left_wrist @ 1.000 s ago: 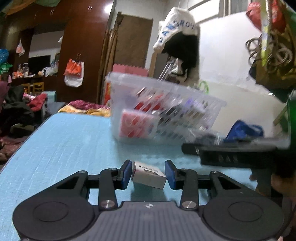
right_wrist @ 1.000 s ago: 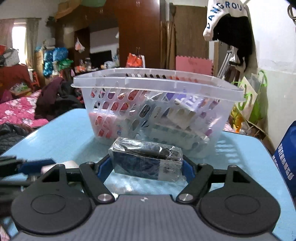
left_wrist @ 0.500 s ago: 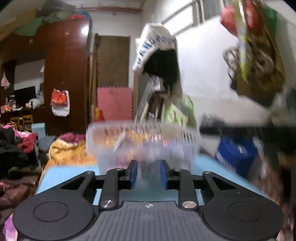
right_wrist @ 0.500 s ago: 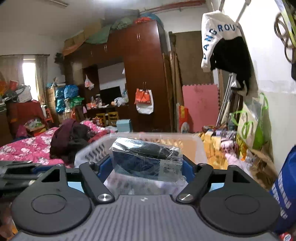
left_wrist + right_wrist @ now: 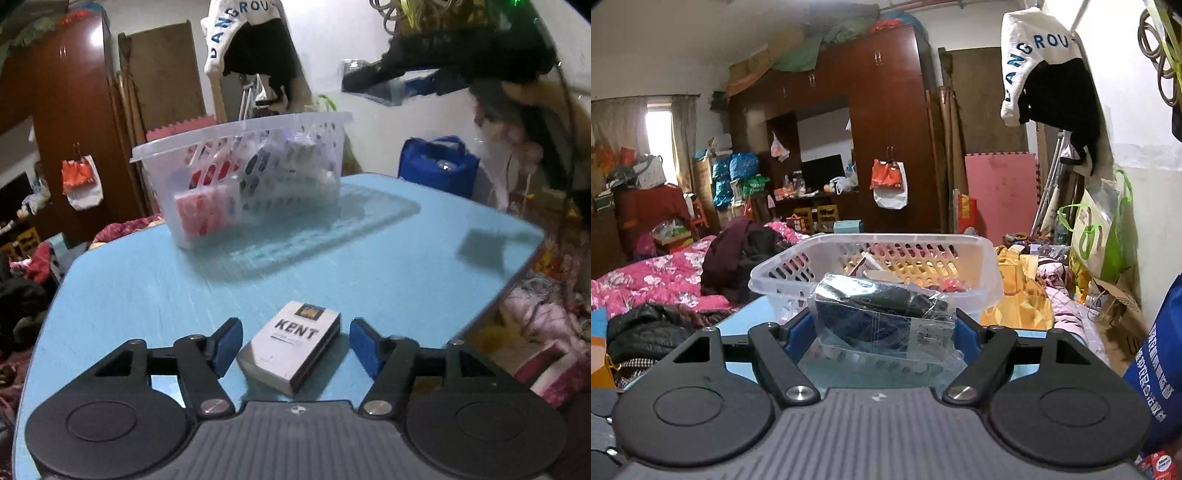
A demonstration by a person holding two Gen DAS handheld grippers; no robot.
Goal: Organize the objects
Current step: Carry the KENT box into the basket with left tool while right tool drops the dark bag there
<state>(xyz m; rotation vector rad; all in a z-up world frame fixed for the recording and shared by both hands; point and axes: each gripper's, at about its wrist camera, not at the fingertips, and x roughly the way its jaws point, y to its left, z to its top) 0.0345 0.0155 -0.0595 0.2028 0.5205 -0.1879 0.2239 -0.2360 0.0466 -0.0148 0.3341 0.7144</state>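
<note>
Left gripper (image 5: 295, 341): jaws opening, blue pads clear of the white Kent pack (image 5: 290, 343), which lies flat on the blue table (image 5: 369, 273) between them. Right gripper (image 5: 882, 328): pads pressed on a dark item in clear plastic wrap (image 5: 882, 319), held up in front of the clear slotted basket (image 5: 991, 273). Basket stands at the table's far side, part-filled with small packs. Cluttered room behind.

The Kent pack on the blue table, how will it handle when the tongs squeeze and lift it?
The Kent pack looks like a light cardboard box, so it probably lifts easily. Lying flat, it shouldn't roll or tip. Hard squeezing might dent it, and its glossy face could slip.
</note>
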